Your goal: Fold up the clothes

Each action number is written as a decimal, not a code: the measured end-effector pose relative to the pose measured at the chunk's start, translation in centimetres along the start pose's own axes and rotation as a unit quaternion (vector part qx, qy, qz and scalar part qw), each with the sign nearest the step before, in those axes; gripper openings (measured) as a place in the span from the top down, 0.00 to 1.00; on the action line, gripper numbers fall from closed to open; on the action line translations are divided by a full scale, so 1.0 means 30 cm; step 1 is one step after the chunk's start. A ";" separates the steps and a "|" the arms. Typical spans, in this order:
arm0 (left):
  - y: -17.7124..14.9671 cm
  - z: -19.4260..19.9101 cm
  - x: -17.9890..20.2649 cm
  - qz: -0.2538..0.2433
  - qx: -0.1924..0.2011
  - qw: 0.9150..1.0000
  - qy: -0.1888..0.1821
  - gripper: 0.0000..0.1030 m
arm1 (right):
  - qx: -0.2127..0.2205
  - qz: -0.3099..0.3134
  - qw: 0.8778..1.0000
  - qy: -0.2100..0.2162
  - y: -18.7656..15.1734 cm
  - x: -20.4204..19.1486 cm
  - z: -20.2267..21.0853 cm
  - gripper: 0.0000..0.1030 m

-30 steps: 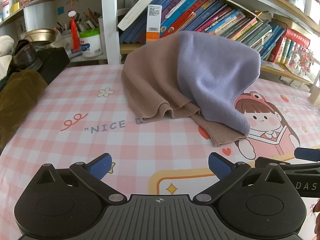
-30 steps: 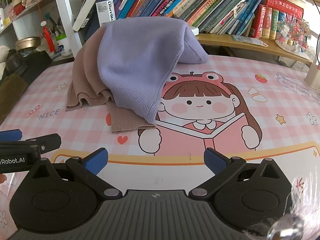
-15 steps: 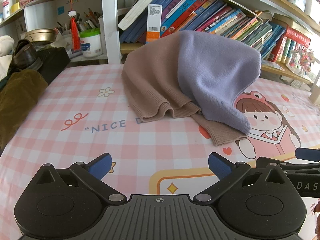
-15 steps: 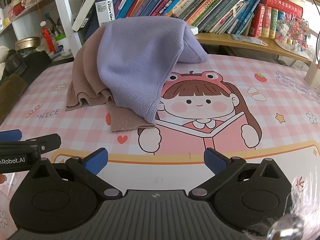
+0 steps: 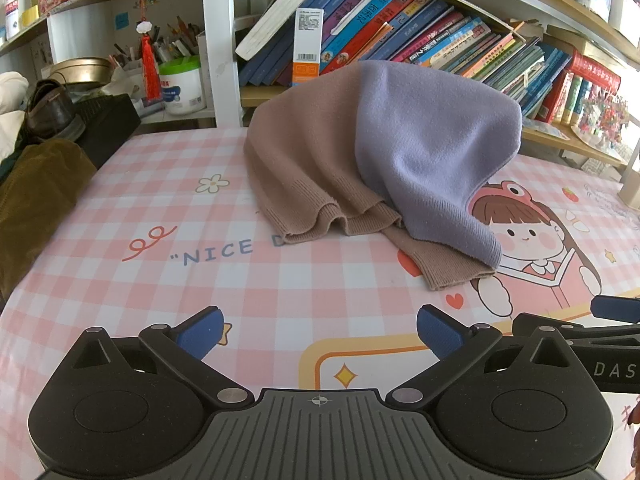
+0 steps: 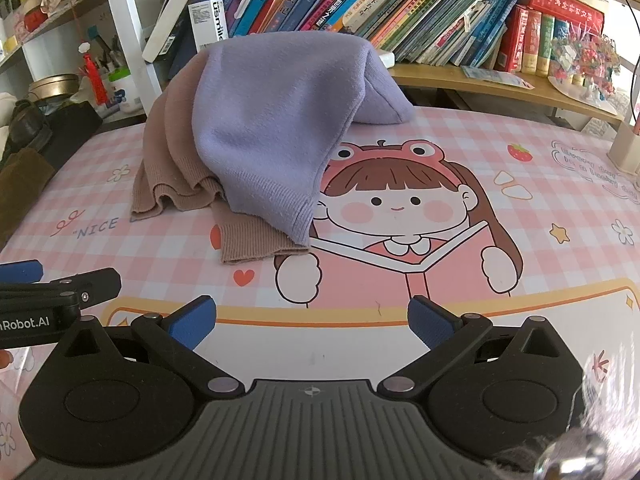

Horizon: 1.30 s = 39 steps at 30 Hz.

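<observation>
1. sweater in two colours [image 5: 384, 160] — brown knit on its left half, lilac knit on its right — sits heaped in a tall mound toward the far side of our pink checked tablecloth [image 5: 160, 264], in front of the bookshelf [image 5: 440, 32].
2. one ribbed brown cuff [image 6: 256, 244] lies flat on the cloth, with the lilac hem draped over it, just beside the printed cartoon girl [image 6: 396, 204].
3. our left gripper [image 5: 318, 334] hovers near the table's front edge, tongs spread wide, holding nothing, well apart from the sweater.
4. our right gripper [image 6: 312, 320] sits just beside it — also spread and empty.
5. a dark brown garment [image 5: 36, 196] lies at the left edge.
</observation>
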<state>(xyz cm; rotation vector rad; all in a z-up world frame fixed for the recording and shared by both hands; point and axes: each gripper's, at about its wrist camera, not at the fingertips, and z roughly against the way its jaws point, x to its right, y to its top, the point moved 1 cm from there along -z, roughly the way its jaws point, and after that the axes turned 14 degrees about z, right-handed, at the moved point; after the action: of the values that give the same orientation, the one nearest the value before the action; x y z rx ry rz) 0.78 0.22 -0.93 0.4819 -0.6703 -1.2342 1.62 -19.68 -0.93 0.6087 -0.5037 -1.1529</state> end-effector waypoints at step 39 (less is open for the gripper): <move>0.004 -0.009 -0.005 0.001 -0.006 1.000 0.001 0.00 | -0.006 -0.001 1.000 0.000 0.000 -0.002 -0.009 0.00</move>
<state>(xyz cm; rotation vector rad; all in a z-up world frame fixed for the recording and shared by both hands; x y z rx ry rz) 1.03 0.38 -1.06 0.4729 -0.6623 -1.2354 1.76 -19.57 -1.13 0.5985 -0.4968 -1.1566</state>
